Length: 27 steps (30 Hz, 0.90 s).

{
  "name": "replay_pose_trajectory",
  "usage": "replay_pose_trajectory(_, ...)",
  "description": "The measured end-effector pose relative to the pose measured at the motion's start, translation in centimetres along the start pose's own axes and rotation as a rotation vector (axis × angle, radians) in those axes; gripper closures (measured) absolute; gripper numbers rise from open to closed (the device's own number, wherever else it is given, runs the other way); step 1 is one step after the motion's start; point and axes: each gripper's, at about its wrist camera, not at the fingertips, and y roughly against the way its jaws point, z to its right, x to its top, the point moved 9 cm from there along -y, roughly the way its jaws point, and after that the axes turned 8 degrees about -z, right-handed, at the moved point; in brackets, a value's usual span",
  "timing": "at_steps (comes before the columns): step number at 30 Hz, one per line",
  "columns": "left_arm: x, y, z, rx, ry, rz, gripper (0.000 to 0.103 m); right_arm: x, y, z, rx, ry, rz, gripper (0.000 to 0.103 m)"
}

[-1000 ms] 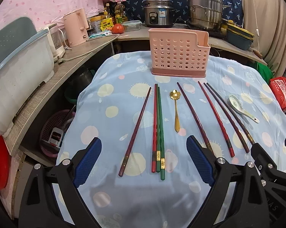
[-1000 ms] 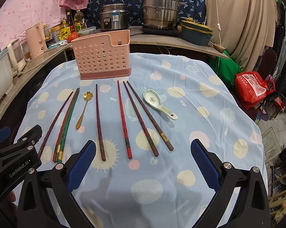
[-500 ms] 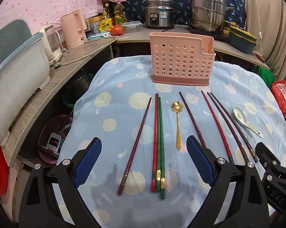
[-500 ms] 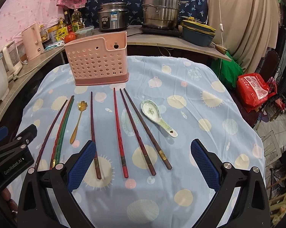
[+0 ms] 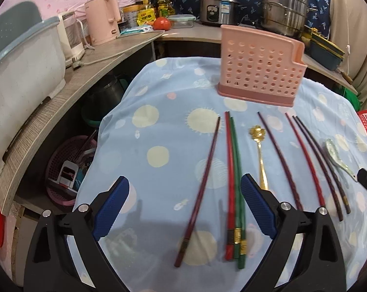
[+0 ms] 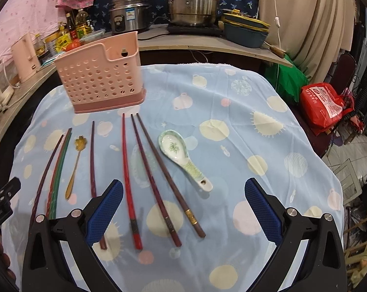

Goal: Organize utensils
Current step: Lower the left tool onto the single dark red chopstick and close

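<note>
Both my grippers, left (image 5: 184, 208) and right (image 6: 183, 209), spread wide, empty. Risk: red (image 5: 229, 180) and green chopsticks (image 5: 237, 182) touch; I'd likely pinch both.

Pink holder (image 6: 99, 77): matt perforated plastic, darker pink base. Tablecloth (image 6: 232, 121): thin smooth cloth, pale blue with printed spots, slightly creased. Chopsticks (image 6: 156, 175) in front of the holder: glossy lacquered finish in red, maroon, brown and green, with gold metal bands near the thick ends. Small spoon (image 6: 75, 163) left of them: shiny gold-coloured metal. Soup spoon (image 6: 181, 157) right of them: glazed white ceramic with green pattern, glossy. Gripper pads (image 6: 104, 213): blue, textured rubbery look, on matt black plastic frames with bare metal bolts. Behind the holder, steamer pot (image 6: 194, 0) and rice cooker (image 6: 129, 13): shiny steel. Counter (image 5: 61, 97): matt wood-grain surface.
</note>
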Motion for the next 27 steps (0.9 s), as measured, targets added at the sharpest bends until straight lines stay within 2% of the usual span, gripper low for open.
replay_pose_trajectory(8, -1.5, -3.0, -1.4, 0.001, -0.002, -0.072, 0.021, 0.1, -2.0, -1.2, 0.009, 0.025, -0.042, 0.007)
replay_pose_trajectory(10, -2.0, -3.4, -1.2, -0.013, -0.017, -0.092, 0.030, 0.0, -2.4, -1.5, 0.012, 0.031, -0.048, 0.007)
replay_pose_trajectory(18, -4.7, -4.3, -0.7, -0.054, -0.049, -0.154, 0.044, -0.4, -2.8, -2.4, 0.021, 0.050, -0.062, 0.007)
replay_pose_trajectory(23, -5.6, -3.8, -0.4, -0.071, -0.072, -0.147, 0.054, -1.2, -2.5, -2.7, 0.025, 0.061, -0.070, 0.007)
replay_pose_trajectory(27, -5.6, -3.6, 0.1, -0.101, -0.073, -0.145, 0.072, -1.6, -2.3, -2.4, 0.026, 0.057, -0.073, 0.007)
